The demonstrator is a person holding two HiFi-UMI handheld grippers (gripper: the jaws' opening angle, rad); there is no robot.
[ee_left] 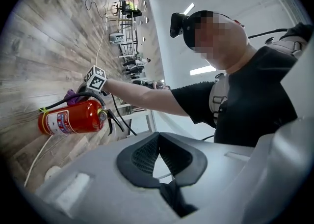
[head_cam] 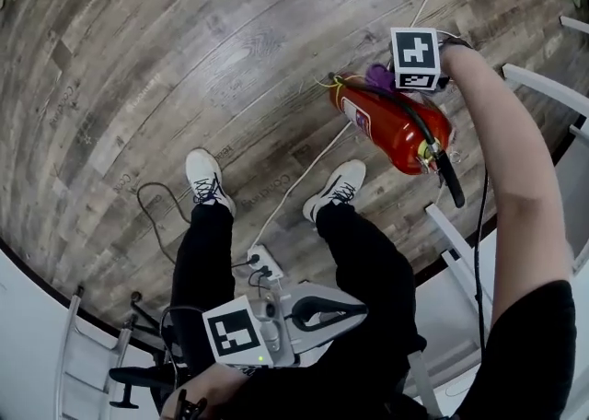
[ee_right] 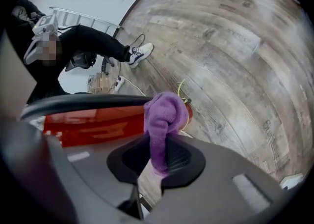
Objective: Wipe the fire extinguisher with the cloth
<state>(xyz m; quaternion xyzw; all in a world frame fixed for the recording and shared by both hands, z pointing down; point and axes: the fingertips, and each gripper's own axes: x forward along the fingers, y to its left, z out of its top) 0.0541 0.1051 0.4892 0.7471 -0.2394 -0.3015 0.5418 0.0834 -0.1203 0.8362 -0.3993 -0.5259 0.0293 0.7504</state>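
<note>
**Right tool.** The right tool (ee_right: 158, 155) is clenched on the purple cloth (ee_right: 164, 115). A strip of the fabric runs down between the two pads, and the rest is bunched beyond the tips. In the right gripper view the bunched end lies against the red cylinder of the fire extinguisher (ee_right: 98, 122), by the end that shows at mid-frame. In the head view the tool's marker cube (head_cam: 414, 59) sits at the upper right of the frame, directly beside the extinguisher.

**Left tool.** The left tool (ee_left: 158, 155) is clenched with its pads together and nothing between them. In the head view it appears at the lower centre of the frame, well apart from the extinguisher.

**Fire extinguisher.** The fire extinguisher stands on the wooden floor (head_cam: 138, 59), in the upper right of the head view. A black hose (head_cam: 433, 146) runs along the cylinder.

**Markings.**
- The cylinder bears a label (ee_left: 63, 121) in white, blue and red (print too small to read).
- The floor planks show faint printed words, which are not legible.
- Each marker cube carries black-and-white square patterns, with no text.

**Surroundings.** A white cable (head_cam: 304, 179) runs across the floor to a power strip (head_cam: 262, 262) between the person's white sneakers (head_cam: 207, 179).
</note>
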